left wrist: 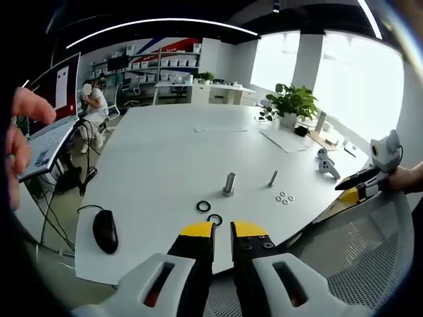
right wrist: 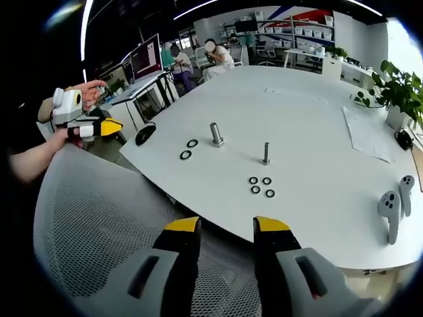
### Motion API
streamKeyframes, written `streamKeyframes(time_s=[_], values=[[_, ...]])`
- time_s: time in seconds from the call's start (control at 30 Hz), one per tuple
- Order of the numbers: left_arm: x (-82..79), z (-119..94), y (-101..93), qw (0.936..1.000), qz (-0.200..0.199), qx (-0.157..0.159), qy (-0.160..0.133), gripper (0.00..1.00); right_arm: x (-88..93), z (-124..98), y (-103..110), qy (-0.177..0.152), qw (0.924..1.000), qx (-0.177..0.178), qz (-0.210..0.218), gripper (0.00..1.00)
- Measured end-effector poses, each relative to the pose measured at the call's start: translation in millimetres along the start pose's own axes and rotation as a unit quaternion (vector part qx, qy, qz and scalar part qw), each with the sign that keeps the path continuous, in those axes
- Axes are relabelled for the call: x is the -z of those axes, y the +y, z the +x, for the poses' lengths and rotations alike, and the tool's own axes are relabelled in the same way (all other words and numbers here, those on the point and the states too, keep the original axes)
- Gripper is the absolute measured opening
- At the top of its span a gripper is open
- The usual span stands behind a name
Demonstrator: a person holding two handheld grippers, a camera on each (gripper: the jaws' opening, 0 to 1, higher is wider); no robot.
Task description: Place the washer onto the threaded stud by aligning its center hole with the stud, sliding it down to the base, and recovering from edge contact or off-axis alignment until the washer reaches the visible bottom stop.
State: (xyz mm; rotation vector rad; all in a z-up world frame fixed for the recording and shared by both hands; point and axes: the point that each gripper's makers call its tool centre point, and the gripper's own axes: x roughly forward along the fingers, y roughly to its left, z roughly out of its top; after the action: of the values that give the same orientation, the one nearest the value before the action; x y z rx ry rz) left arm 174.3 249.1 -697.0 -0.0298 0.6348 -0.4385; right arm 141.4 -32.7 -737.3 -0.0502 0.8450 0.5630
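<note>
- Lying flat on the white desk (right wrist: 317,112), four small washers (right wrist: 261,185) sit in a tight cluster just near of the thin threaded stud (right wrist: 266,153), which stands upright
- A thicker metal cylinder (right wrist: 215,134) stands left of the stud, with two black rings (right wrist: 189,149) beside it on the near left
- The right gripper (right wrist: 227,228) hangs over a mesh chair back (right wrist: 99,224), off the desk's near edge, jaws parted and empty
- The left gripper (left wrist: 222,230) sits at the desk edge by a black ring (left wrist: 215,219), jaws nearly together, holding nothing
- A black mouse (left wrist: 105,231) lies far left; two white controllers (right wrist: 392,205) lie far right
</note>
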Motion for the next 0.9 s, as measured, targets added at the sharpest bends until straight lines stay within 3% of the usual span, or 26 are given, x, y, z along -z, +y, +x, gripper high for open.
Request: streamKeyframes(time_s=[0.63, 0.77, 0.9], values=[[0.1, -0.8, -1.6, 1.0, -0.008, 0.005, 0.002, 0.12, 0.6, 0.8, -1.6, 0.007, 1.0, 0.001, -0.006, 0.34], [10.1, 0.8, -2.9, 0.9991, 0.009, 0.007, 0.04, 0.17, 1.0, 0.9, 1.4, 0.021, 0.9994, -0.008, -0.027, 0.36], [10.4, -0.1, -0.7, 0.999, 0.0, 0.008, 0.045, 0.17, 0.0, 0.3, 2.3, 0.032, 0.9989, -0.019, -0.028, 0.36]])
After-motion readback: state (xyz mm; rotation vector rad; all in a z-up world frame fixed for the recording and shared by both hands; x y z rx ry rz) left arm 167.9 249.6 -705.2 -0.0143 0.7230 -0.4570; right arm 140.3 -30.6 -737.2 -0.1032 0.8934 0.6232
